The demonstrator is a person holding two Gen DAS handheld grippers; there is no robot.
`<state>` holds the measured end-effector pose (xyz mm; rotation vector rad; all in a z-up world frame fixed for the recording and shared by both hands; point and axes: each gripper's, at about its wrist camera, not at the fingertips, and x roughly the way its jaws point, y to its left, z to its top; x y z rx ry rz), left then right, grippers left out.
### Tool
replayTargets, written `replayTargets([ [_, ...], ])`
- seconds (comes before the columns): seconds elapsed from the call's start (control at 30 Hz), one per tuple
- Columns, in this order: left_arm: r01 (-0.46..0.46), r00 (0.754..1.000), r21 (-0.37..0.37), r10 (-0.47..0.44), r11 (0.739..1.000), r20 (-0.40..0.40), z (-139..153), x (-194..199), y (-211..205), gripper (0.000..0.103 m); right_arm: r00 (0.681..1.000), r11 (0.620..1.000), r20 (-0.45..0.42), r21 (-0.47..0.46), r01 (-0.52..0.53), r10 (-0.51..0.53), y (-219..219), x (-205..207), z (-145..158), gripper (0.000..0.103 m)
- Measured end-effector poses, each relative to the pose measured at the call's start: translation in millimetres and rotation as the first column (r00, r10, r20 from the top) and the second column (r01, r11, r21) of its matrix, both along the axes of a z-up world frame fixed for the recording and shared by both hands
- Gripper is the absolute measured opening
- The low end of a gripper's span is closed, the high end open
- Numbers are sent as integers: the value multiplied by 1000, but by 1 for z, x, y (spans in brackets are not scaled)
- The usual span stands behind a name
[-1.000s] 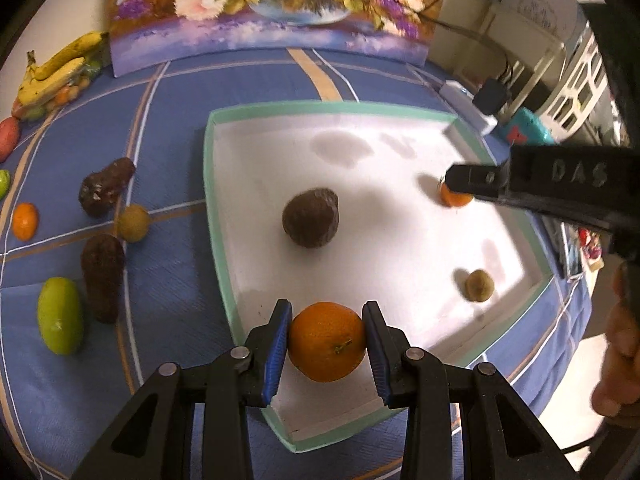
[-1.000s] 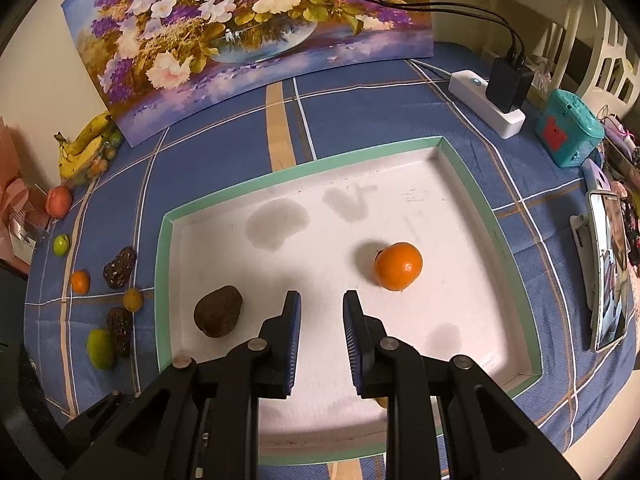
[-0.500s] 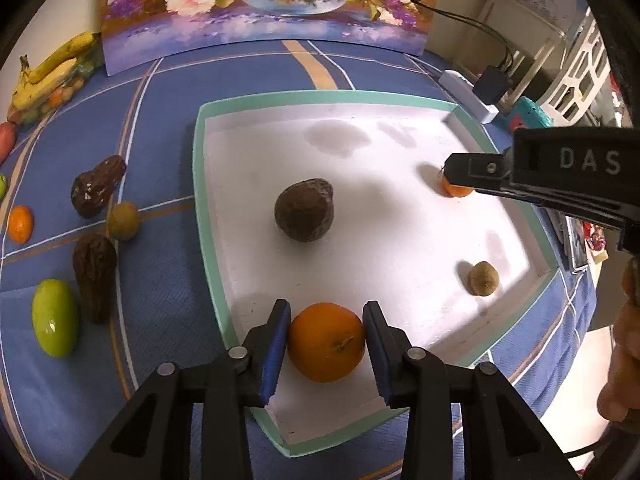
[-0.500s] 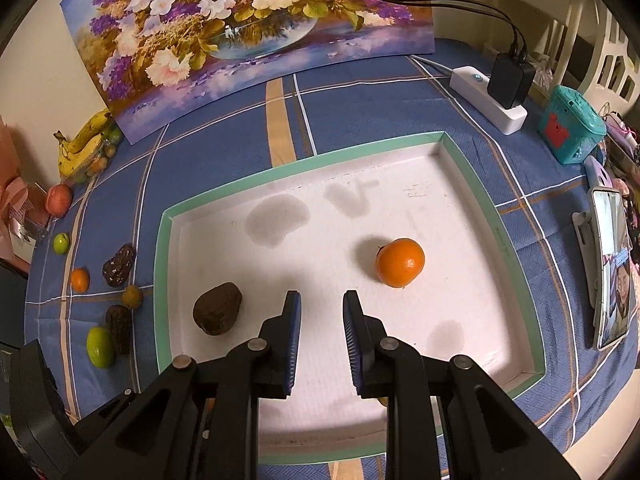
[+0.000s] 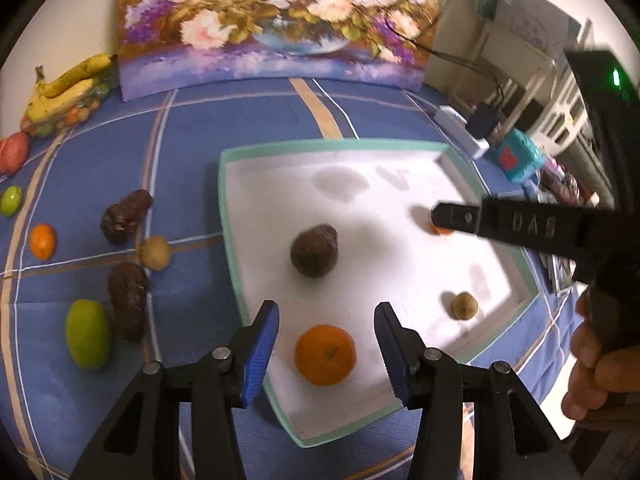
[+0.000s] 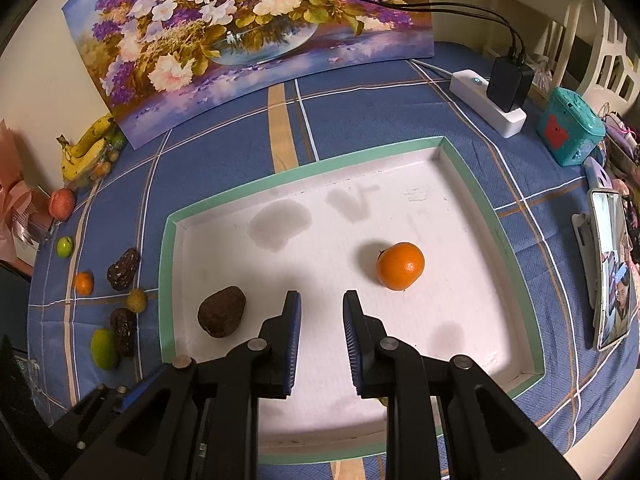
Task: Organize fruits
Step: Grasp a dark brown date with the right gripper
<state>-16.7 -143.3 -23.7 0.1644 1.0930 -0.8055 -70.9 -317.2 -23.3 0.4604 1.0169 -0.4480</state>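
A white tray with a green rim [image 5: 228, 216] lies on the blue cloth. An orange [image 5: 325, 354] rests in its near corner. My left gripper [image 5: 327, 312] hangs just above it, its jaws opening, and the pads stand clear of the orange on both sides. Farther in the tray are a brown fruit [image 5: 314, 251], a small tan fruit [image 5: 464, 306] and a second orange [image 6: 400, 266]. My right gripper [image 6: 320, 300] hovers over the middle of the tray [image 6: 166, 280], shut, with nothing between its fingers.
Left of the tray lie two brown fruits [image 5: 126, 216], a green fruit [image 5: 87, 334], a small yellow one [image 5: 155, 253] and a small orange [image 5: 43, 241]. Bananas [image 5: 68, 88] and a flower painting [image 6: 256, 32] stand behind. A power strip [image 6: 488, 104], teal box [image 6: 570, 132] and phone [image 6: 610, 264] are at the right.
My left gripper's jaws have spread off the orange and the gripper has lifted a little, leaving the orange in the tray. The right gripper has not moved.
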Motion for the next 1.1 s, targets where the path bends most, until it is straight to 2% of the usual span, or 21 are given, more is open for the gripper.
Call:
replayTargets([
  [0.17,-92,996,-34,91,995,-12,8,18,22,53,1000,1000,1,2,-3,3,0,0,-1,22],
  [0.33,-230,973,-51,229,972,-29,15,40,55,53,1000,1000,4,0,-19,19,7,2,1,22],
  [0.47,-345,938,-68,341,936,-60,15,56,89,53,999,999,6,-10,-49,50,18,7,3,22],
  [0.6,-470,882,-39,467,882,-69,10,68,126,53,996,996,13,-17,-86,86,31,12,6,22],
  [0.73,-554,831,-18,551,833,-80,5,74,154,53,991,991,19,-24,-130,130,47,18,8,22],
  [0.8,-579,813,-11,577,815,-80,3,76,163,53,988,988,20,-28,-154,155,56,21,9,22],
  [1.03,-619,782,23,619,785,-75,-3,81,173,55,978,978,13,-43,-206,207,75,31,8,22],
  [1.1,-626,775,50,628,778,-71,-6,81,174,70,977,976,3,-51,-212,212,79,33,7,22],
])
